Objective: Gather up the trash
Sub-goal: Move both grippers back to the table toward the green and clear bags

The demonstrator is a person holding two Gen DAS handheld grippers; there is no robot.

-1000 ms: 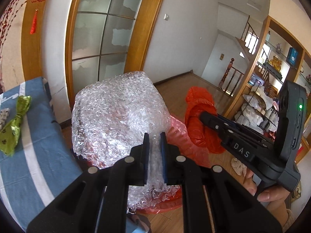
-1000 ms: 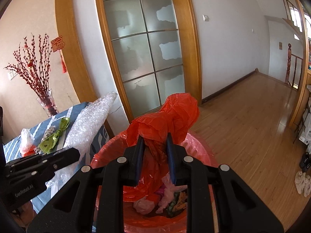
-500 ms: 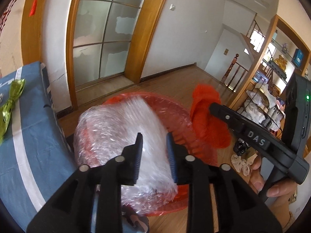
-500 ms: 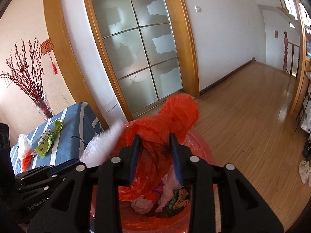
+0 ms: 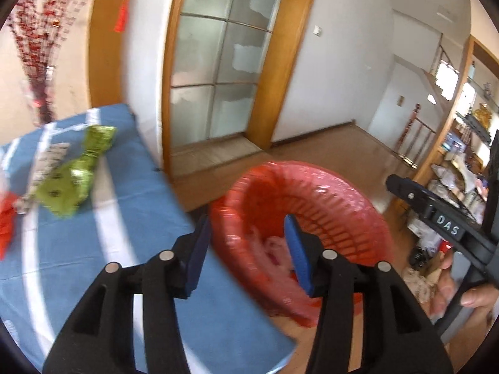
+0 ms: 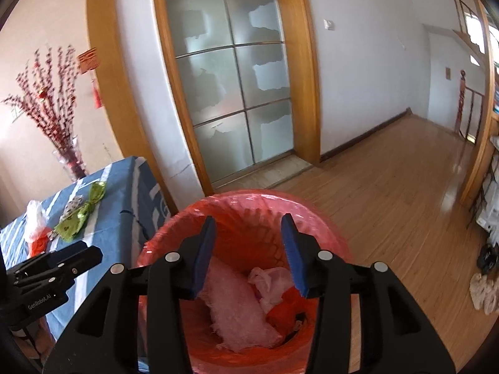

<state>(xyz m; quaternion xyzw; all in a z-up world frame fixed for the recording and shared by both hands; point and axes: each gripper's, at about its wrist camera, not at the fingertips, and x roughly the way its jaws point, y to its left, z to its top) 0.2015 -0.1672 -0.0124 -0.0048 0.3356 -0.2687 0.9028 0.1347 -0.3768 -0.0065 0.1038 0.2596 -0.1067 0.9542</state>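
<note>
My left gripper (image 5: 246,249) is opening over the gap between the table and the bin, with nothing between its blue pads. My right gripper (image 6: 249,249) hovers above the red-lined bin (image 6: 243,199), its jaws opening and empty too. Inside the bin lie a roll of bubble wrap (image 6: 237,311), a crumpled red bag (image 6: 283,311) and pale plastic scraps. On the blue striped tablecloth (image 5: 93,249) rests a green foil wrapper (image 5: 78,174), with a patterned wrapper beside it and a white and red plastic bag (image 6: 34,224) further left.
The bin (image 5: 312,193) stands on the wooden floor against the table's right corner. A vase of red branches (image 6: 68,159) is at the table's back. A glass sliding door is behind. Shelves and slippers (image 6: 486,293) line the right side.
Both grippers have opened. The bubble wrap has left my left gripper and the red bag my right; both now lie in the bin. The left view has swung left toward the table.
</note>
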